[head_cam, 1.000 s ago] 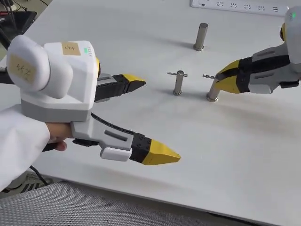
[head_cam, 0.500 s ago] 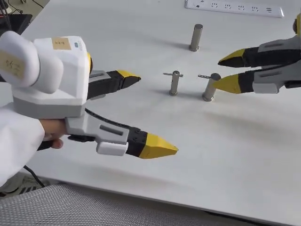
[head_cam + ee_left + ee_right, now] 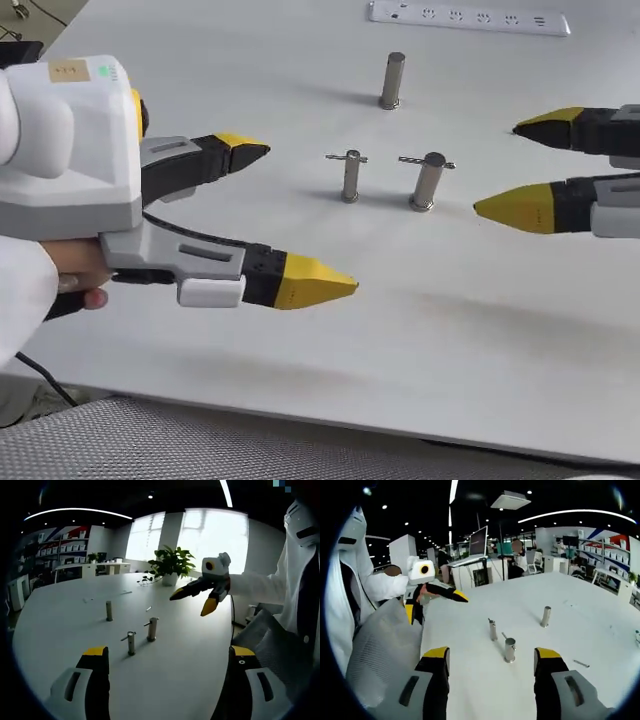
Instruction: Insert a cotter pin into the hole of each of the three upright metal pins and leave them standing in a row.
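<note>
Three metal pins stand upright on the white table [image 3: 500,340]. The two nearer ones sit side by side, close but not touching. The left-hand pin [image 3: 351,178] has a cotter pin [image 3: 346,157] through its top, sticking out on both sides. The right-hand pin [image 3: 428,185] carries a second cotter pin [image 3: 412,161] through its head the same way. The third pin [image 3: 392,80] stands farther back, behind the gap between the pair. Its top is bare, and the three form a triangle, not a line. In the left gripper view a thin loose sliver [image 3: 148,608] lies flat on the table beyond the pins; it is too small for me to tell what it is.

My right claw [image 3: 495,168] hovers just to the right of the right-hand pin, yellow tips aimed at it. The jaws are spread wide, with nothing between them, and touch nothing. My left claw [image 3: 310,216] hangs above the table to the left of the pair, well apart from them, its jaws also gaping and empty. My hand [image 3: 75,285] is wrapped round its handle, below a white sleeve [image 3: 20,300].

Farther out, a white power strip [image 3: 468,17] lies at the table's far edge, and a grey mesh chair back [image 3: 150,440] sits at the near edge. A potted plant [image 3: 170,565] stands at the far end of the table in the left gripper view.
</note>
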The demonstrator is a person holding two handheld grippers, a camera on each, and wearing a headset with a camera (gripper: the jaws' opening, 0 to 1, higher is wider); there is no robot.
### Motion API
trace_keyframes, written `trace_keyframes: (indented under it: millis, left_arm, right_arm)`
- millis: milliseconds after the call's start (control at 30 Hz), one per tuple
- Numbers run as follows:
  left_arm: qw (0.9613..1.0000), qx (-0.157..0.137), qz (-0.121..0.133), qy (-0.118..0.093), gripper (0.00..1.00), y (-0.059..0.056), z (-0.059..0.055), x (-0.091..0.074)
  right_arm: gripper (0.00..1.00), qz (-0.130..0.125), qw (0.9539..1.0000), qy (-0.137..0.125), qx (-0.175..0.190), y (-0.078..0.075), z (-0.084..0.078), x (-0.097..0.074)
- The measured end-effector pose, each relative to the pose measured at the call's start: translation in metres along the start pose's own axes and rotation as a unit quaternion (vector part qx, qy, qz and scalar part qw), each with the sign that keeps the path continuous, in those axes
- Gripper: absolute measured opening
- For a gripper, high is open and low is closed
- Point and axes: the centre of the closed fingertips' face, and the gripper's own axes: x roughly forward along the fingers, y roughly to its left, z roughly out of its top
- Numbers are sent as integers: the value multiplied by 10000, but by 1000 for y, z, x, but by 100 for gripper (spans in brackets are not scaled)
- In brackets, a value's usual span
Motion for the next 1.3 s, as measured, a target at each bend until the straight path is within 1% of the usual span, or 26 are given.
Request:
trace_keyframes:
  millis: [33,67,133,200,233,267,300,333,400,467,500,567,633,767,867,933,1000,1033,1100,1133,1167,1200,1233,1267,1300]
  left_arm:
    - [10000,0,2,-14,99,-1,1,0]
    - [10000,-8,8,-29,99,-3,2,1]
    - [10000,-27,21,-61,99,0,2,-1]
    - [10000,-35,39,-81,99,-5,4,1]
    - [9999,-42,48,-86,99,-6,5,1]
    - [9999,-44,52,-92,99,-6,5,1]
    - [9999,-43,55,-87,99,-9,6,2]
    - [9999,-57,52,-83,99,-12,6,3]
    - [9999,-69,58,-71,99,-13,7,4]
    - [9999,-75,63,-54,99,-13,7,4]
    - [9999,-75,64,-55,99,-12,7,4]
    - [9999,-103,69,-60,99,-8,7,3]
    - [9999,-125,71,-74,99,-6,9,3]
    - [9998,-61,111,-133,99,-4,17,6]
    - [9997,-10,118,-205,99,5,26,7]
    - [9995,47,152,-263,99,9,34,11]
    - [9993,90,167,-331,99,15,42,14]
    - [9990,105,158,-414,99,25,47,18]
    - [9984,129,134,-535,99,34,59,24]
    - [9984,142,119,-537,99,35,61,25]
    - [9982,202,87,-560,99,42,69,30]
    - [9980,246,96,-581,99,46,74,33]
    - [9973,337,142,-630,99,53,83,37]
    - [9971,361,157,-651,99,57,87,40]
    - [9967,384,177,-695,99,64,95,44]
  right_arm:
    - [69,-61,9999,107,-10,3,-5,-2]
    - [70,-92,9998,160,-30,5,-7,-3]
    - [74,-138,9996,223,59,9,-12,-5]
    - [79,-171,9994,257,144,13,-15,-6]
    - [82,-186,9993,270,164,14,-16,-6]
    - [83,-228,9989,342,216,16,-21,-7]
    - [85,-292,9985,376,273,15,-23,-7]
    - [89,-452,9974,386,411,10,-26,-8]
    - [91,-432,9971,388,492,12,-27,-9]
    - [95,-546,9959,418,595,9,-30,-10]
    - [99,-664,9948,461,615,6,-32,-11]
    - [98,-826,9937,508,562,2,-34,-14]
    - [98,-882,9928,521,612,4,-33,-14]
    - [98,-875,9928,504,638,7,-33,-15]
    - [98,-852,9929,525,647,11,-36,-16]
    - [98,-859,9929,519,641,12,-36,-16]
    - [96,-954,9929,545,463,10,-37,-17]
    - [97,-958,9929,556,433,10,-37,-17]
    - [96,-974,9928,536,451,9,-37,-17]
    - [96,-971,9929,502,469,9,-36,-17]
    - [96,-989,9928,483,463,9,-35,-17]
    - [96,-1023,9927,470,438,9,-34,-18]
    - [96,-1046,9925,463,430,8,-34,-18]
    - [96,-1086,9922,434,425,7,-33,-19]
    - [96,-1101,9921,414,427,6,-32,-19]
